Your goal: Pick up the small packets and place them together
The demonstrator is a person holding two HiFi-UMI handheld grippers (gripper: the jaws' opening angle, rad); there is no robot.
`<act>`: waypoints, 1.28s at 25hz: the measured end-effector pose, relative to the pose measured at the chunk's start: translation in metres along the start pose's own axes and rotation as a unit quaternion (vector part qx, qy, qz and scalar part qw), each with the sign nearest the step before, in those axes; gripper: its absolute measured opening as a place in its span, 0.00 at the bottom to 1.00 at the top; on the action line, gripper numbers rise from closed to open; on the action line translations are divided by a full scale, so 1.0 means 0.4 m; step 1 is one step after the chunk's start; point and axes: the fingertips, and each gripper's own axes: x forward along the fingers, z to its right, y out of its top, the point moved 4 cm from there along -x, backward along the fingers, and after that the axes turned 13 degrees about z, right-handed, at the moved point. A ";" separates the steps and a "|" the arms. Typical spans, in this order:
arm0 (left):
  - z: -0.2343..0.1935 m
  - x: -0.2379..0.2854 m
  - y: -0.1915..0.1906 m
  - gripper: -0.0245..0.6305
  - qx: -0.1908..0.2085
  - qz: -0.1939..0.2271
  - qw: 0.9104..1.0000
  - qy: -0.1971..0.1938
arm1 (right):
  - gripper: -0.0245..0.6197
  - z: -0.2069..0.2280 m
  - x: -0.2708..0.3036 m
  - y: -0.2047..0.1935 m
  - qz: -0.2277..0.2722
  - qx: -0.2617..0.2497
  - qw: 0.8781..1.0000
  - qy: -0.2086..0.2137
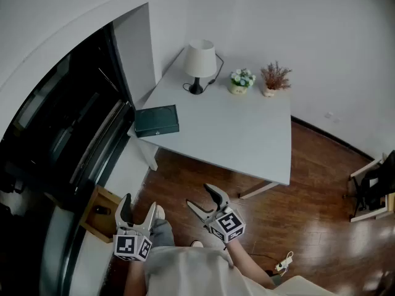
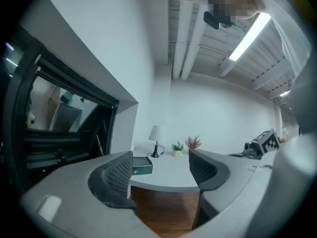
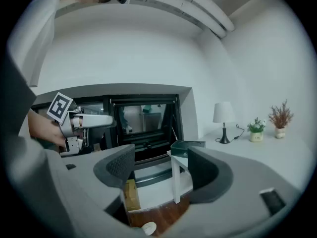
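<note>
The approach is seemingly just beginning: left claw (image 1: 138, 207) and right claw (image 1: 203, 198) are gaping empty, the worktop (image 1: 241, 137) lying well off at twelve o'clock. No packets are showing; stepping closer probably comes next, perhaps toward the dark box (image 1: 157, 120).

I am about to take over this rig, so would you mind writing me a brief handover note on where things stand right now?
Left tool: open, nothing between its jaws, held level, short of the table.
Right tool: open, empty, beside the left one.
Job's things: no small packets show in any view. The table holds a dark green box, a lamp and two potted plants. Whether the box holds the packets cannot be told.
Done: nothing that can be seen.
Left: find the packets, pick them up and place them together.
</note>
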 end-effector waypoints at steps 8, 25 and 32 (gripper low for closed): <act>-0.252 0.206 0.008 0.56 0.045 0.010 0.998 -0.044 | 0.55 0.064 0.289 -0.015 -0.017 0.025 0.999 -0.036; -0.493 0.357 0.038 0.55 0.035 -0.006 0.998 -0.059 | 0.45 0.177 0.767 -0.264 -0.128 0.092 0.984 -0.083; -0.471 0.386 0.033 0.55 0.030 -0.021 0.998 -0.051 | 0.36 0.261 0.863 -0.416 -0.200 0.127 0.967 -0.091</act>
